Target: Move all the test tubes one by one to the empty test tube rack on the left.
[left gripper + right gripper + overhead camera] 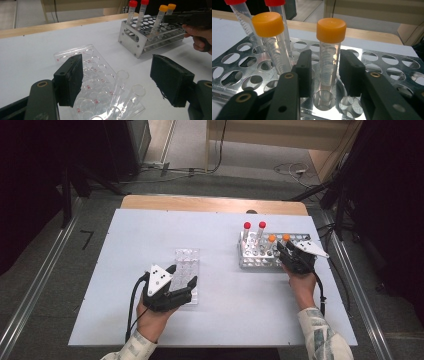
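Orange-capped clear plastic tube [329, 52] stands in the shiny metal rack [384, 65] between the right gripper [324, 67] jaws, maybe touching them. Left gripper [116, 80], jaws wide apart, hovers over the clear plastic well tray [85, 72]

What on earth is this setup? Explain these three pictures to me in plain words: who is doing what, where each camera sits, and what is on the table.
There is no robot here. A person holds a hand-operated grasping tool in each hand, and each tool carries its own camera.

The high view looks down on a white table. The left tool hovers open over a clear plastic well plate. Its own view shows that plate up close, with empty, uncapped glass tubes lying beside it.

The right tool reaches into a metal tube rack holding two red-capped tubes and two orange-capped ones. Its own view shows the two black jaws on either side of one orange-capped tube, with small gaps visible, so nothing is gripped yet.
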A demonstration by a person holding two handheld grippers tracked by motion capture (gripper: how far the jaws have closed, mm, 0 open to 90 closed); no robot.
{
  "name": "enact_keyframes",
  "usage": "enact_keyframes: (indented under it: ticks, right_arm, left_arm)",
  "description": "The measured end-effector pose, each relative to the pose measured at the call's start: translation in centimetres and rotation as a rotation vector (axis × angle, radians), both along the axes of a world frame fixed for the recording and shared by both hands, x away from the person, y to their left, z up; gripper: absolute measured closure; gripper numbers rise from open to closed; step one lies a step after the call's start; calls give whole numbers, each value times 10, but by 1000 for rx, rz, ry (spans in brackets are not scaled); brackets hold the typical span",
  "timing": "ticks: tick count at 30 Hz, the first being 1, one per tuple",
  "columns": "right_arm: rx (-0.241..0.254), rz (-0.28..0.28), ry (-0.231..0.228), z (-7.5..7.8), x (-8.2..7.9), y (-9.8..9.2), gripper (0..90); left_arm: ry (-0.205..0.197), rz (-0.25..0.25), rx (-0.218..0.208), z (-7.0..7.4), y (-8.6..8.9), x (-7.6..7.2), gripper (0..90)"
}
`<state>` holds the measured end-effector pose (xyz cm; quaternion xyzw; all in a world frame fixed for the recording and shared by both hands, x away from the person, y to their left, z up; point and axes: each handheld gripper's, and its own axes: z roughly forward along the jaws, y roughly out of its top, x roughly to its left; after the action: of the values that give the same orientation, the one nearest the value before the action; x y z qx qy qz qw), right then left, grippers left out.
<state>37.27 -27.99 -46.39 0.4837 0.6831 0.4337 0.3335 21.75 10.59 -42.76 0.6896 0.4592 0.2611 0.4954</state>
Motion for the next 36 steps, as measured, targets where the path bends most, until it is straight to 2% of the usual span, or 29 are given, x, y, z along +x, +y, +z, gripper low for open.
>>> enact_keyframes:
  ticks: [5,11,16,22,31,36]
  right_arm:
    - [-1,-9,3,-1,2,-1,697]
    - [14,-17,-27,6,-2,-3,709]
    - [58,-25,-114,31,-12,-6,709]
    - [88,-10,-165,52,-25,-11,709]
    - [92,33,-148,57,-40,-15,709]
    - [92,82,-130,56,-53,-13,710]
  left_arm:
    - [-1,1,-1,0,0,0,268]
    - [-1,3,-1,0,0,0,268]
    - [0,9,-7,-1,0,0,254]
    - [0,12,-10,0,1,0,237]
    - [4,13,-9,0,1,0,199]
    - [1,11,-12,1,1,0,201]
